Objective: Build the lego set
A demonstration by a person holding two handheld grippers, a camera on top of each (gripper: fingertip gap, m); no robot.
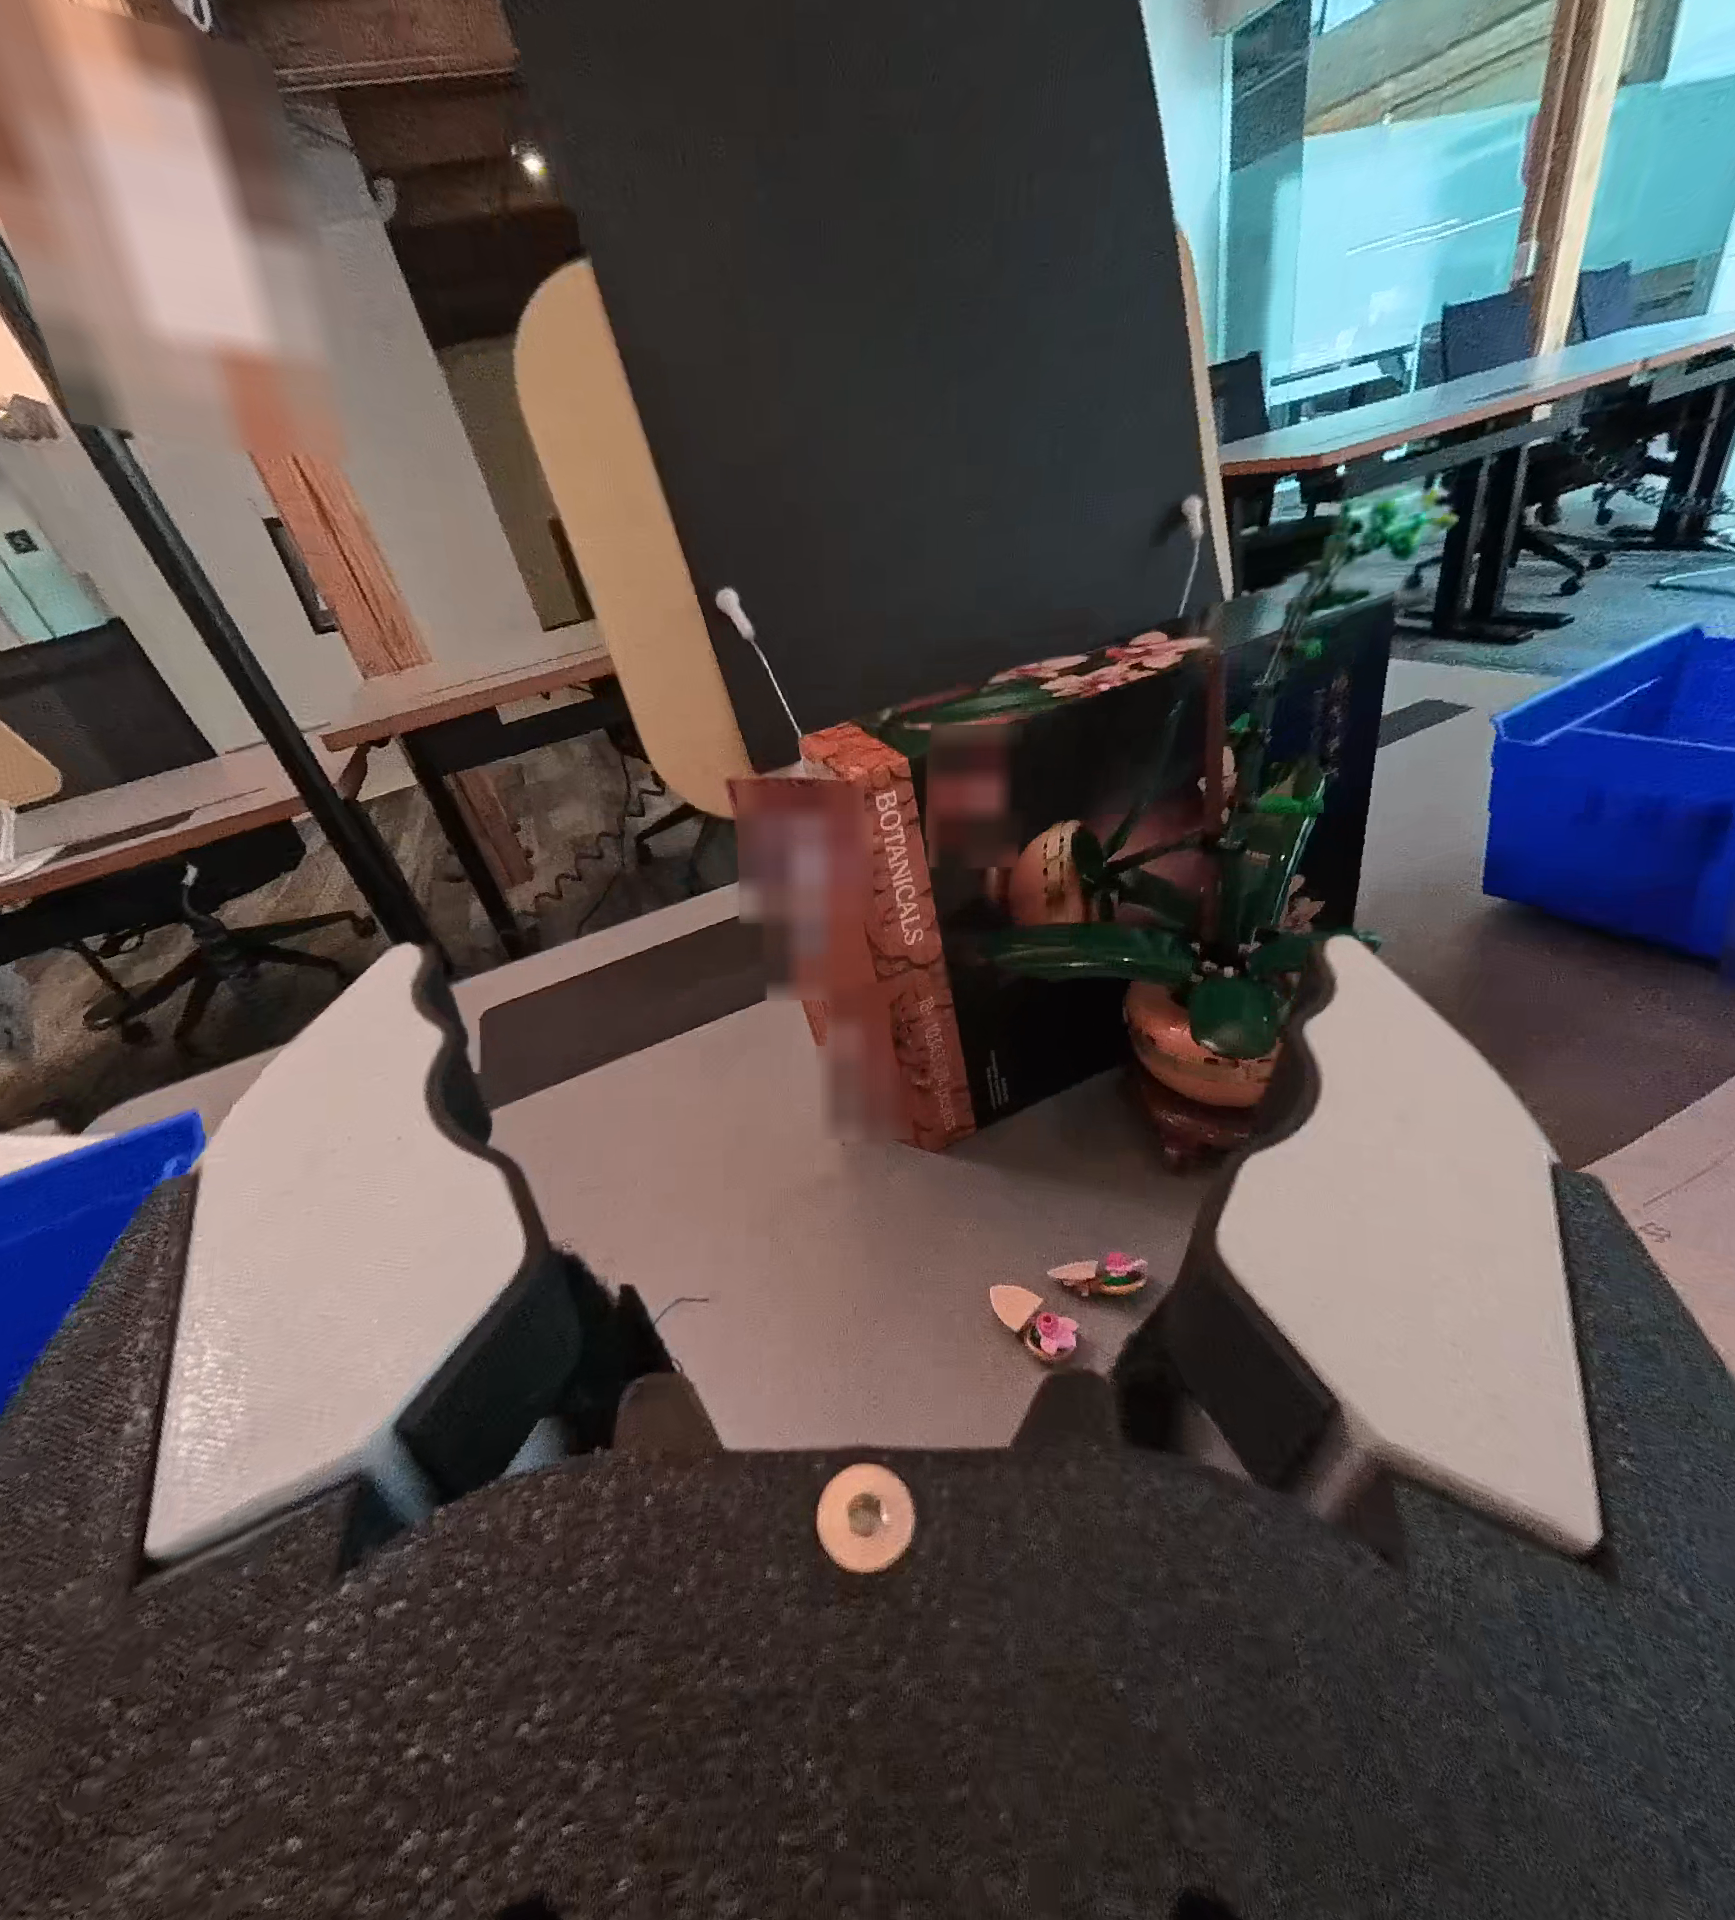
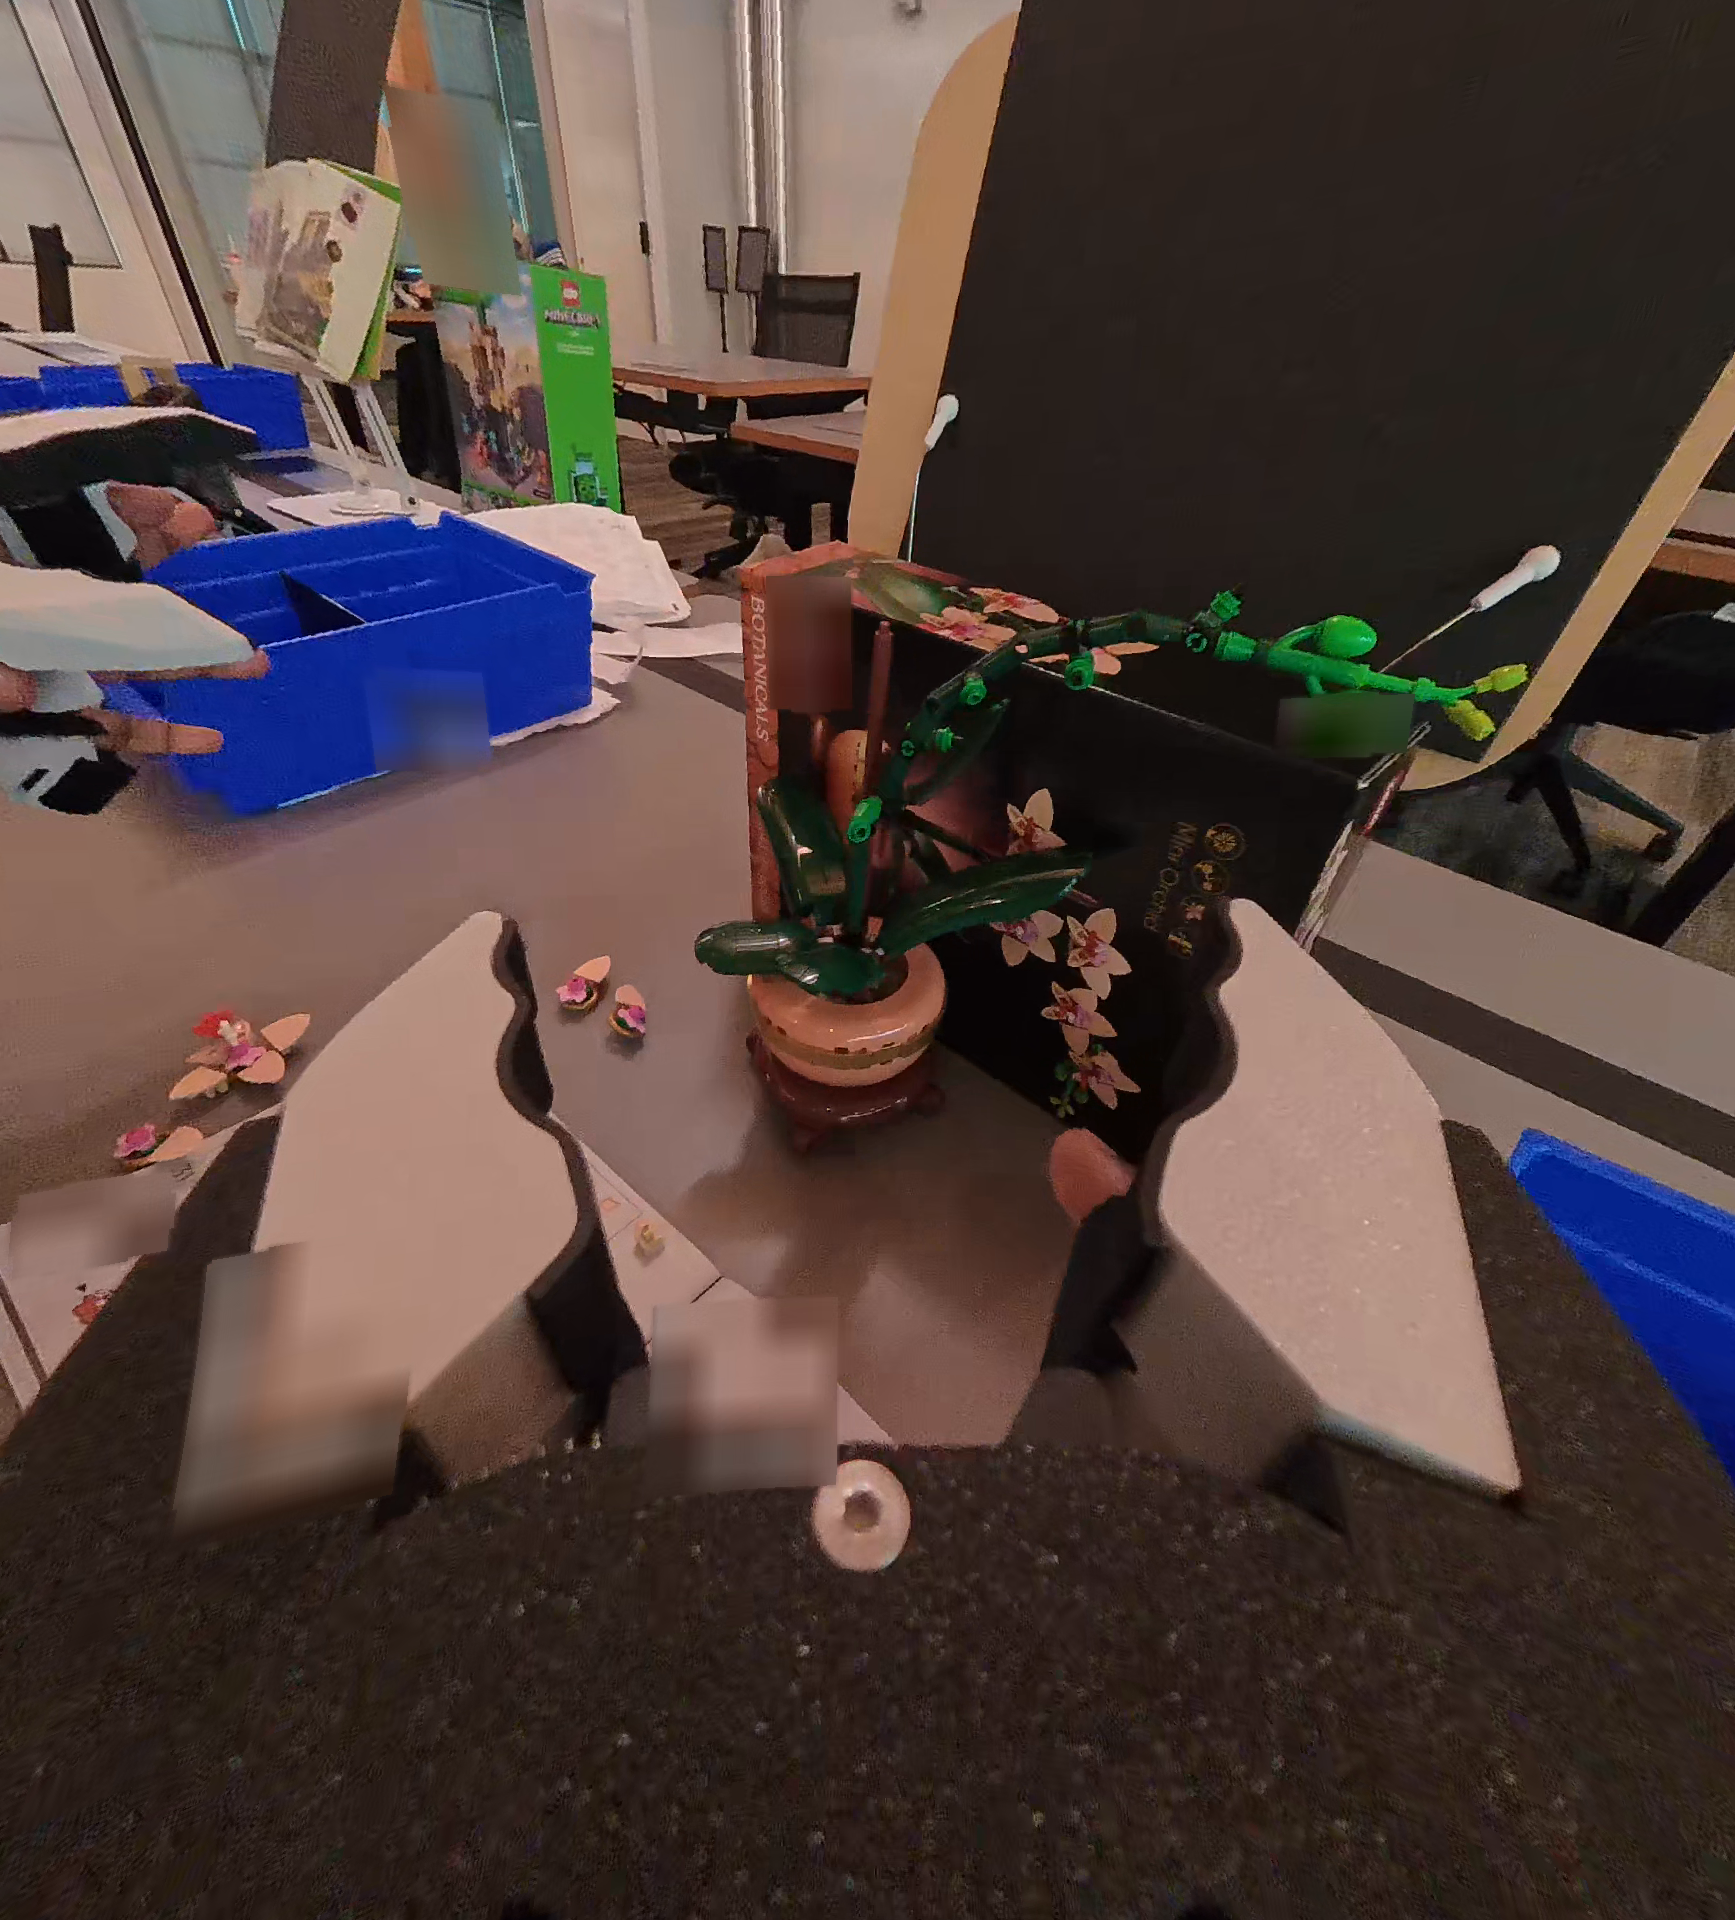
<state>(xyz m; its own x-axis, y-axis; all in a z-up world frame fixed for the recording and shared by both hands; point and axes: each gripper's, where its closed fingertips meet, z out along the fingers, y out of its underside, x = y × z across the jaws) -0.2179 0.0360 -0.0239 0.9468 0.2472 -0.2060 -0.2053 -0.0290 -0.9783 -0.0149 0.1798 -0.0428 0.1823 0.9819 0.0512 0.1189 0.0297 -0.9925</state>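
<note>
On my left gripper (image 1: 873,1049) the jaws stand spread wide with nothing between them, pale matte fingers (image 1: 343,1226) with wavy black inner edges over a smooth grey table (image 1: 738,1195). Outside the left jaw sits the corner of a blue plastic bin (image 1: 32,1247). Ahead of the gap, the glossy set box (image 1: 946,914) stands upright; low down, close to the right jaw's root, lie two small flower pieces (image 1: 1081,1304), tan petals with pink centres. The orchid (image 1: 1206,997) rises just past the right fingertip, its round peach pot partly hidden by it. On my right gripper (image 2: 868,1023) the jaws are likewise spread and empty. Far left of them I see the other gripper, and a compartmented blue bin (image 2: 375,644). Outside the left jaw lie petal clusters (image 2: 239,1049) and a printed sheet (image 2: 21,1299); just past its tip, two flower pieces (image 2: 603,997). The orchid (image 2: 842,997) stands centred ahead of the gap, ribbed pot on a dark brown base, glossy dark leaves, a knobbly green stem arching rightward. The box (image 2: 1102,831) stands behind it.
</note>
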